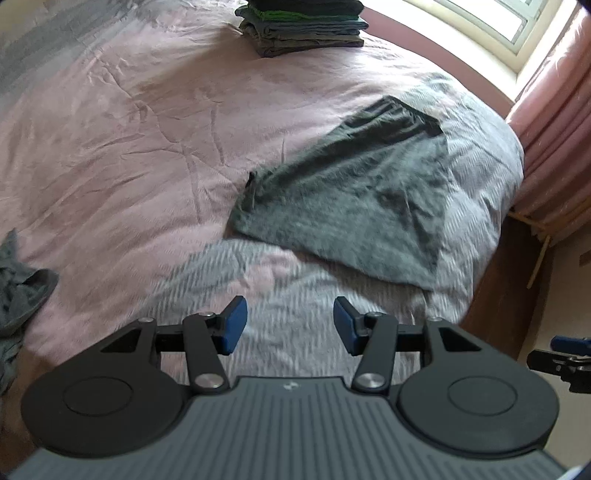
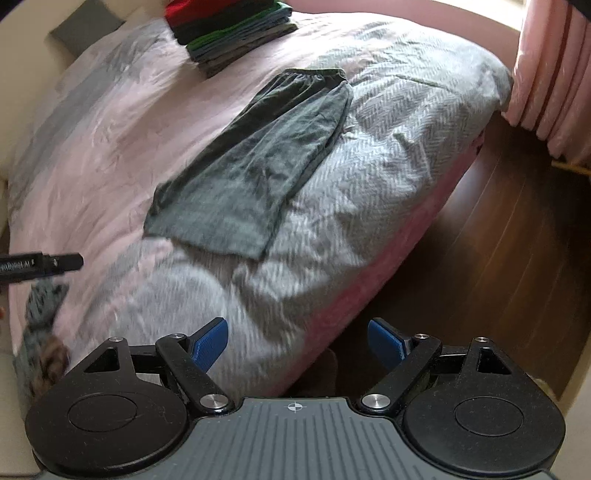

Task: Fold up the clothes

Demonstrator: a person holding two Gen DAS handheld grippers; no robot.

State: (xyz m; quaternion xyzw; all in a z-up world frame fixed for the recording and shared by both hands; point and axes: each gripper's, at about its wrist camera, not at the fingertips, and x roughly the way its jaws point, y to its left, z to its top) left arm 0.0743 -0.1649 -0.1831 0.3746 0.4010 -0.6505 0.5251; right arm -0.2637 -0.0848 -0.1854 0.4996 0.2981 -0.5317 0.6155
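Observation:
A dark grey garment (image 1: 354,192) (image 2: 255,162) lies folded lengthwise and flat on the bed, its waistband end pointing away from me. My left gripper (image 1: 290,325) hovers open over the grey herringbone blanket, short of the garment's near edge, holding nothing. My right gripper (image 2: 297,345) is open too, above the bed's near edge and further back from the garment. A stack of folded clothes (image 1: 303,26) (image 2: 232,33) stands at the far side of the bed. A crumpled grey garment (image 1: 18,291) (image 2: 40,314) lies at the left.
The bed carries a pink sheet (image 1: 129,122) and a grey herringbone blanket (image 2: 399,147). Pink curtains (image 1: 554,140) hang at the right by a window (image 1: 491,18). Wooden floor (image 2: 498,240) lies beside the bed. The other gripper's tip (image 1: 565,358) shows at the right edge.

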